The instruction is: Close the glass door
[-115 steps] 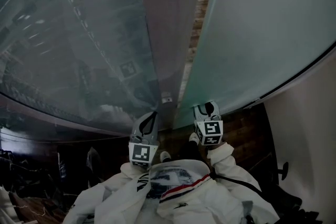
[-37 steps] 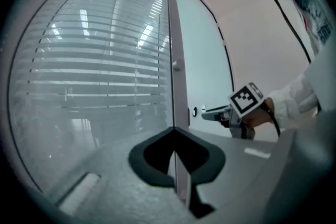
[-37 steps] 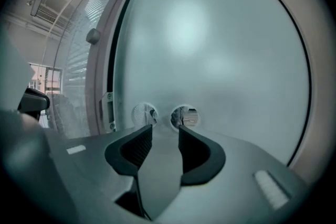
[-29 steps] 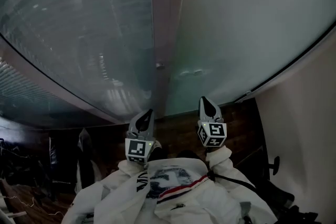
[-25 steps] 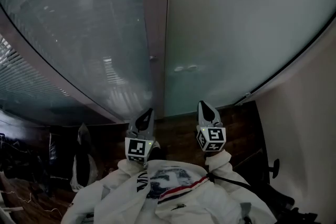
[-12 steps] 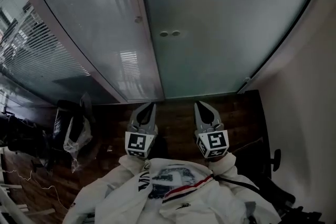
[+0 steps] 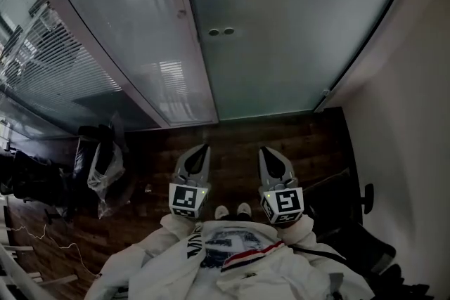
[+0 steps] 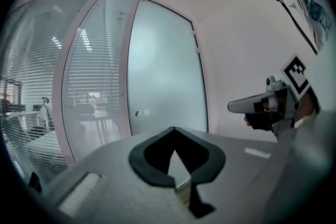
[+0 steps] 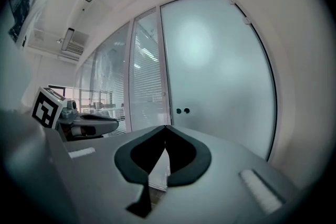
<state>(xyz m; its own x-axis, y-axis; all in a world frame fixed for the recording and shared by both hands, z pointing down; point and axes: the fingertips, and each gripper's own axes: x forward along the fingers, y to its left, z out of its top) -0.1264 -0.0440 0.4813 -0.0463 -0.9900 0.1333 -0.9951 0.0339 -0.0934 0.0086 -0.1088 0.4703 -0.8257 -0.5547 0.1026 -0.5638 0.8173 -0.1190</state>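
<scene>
The frosted glass door [image 7: 281, 24] stands shut, its left edge flush against the grey frame post [image 7: 184, 17]. Two small round fittings [image 7: 219, 31] sit near that edge. Both grippers hang over the wooden floor, well back from the door and touching nothing. My left gripper [image 7: 202, 148] is shut and empty, its tips meeting in the left gripper view [image 8: 175, 128]. My right gripper [image 7: 266, 150] is shut and empty too [image 9: 166, 127]. Both point roughly level toward the door [image 9: 220, 71].
A fixed glass panel [image 7: 133, 31] with blinds behind it runs to the left of the door. A white wall [image 7: 408, 116] rises on the right, with a black chair base [image 7: 365, 200] at its foot. Dark bags and clutter [image 7: 102, 168] lie on the floor at the left.
The door, ajar in the oldest frame, is shut against the frame. Over the last second both grippers drew back from it, and more floor shows between them and the door.
</scene>
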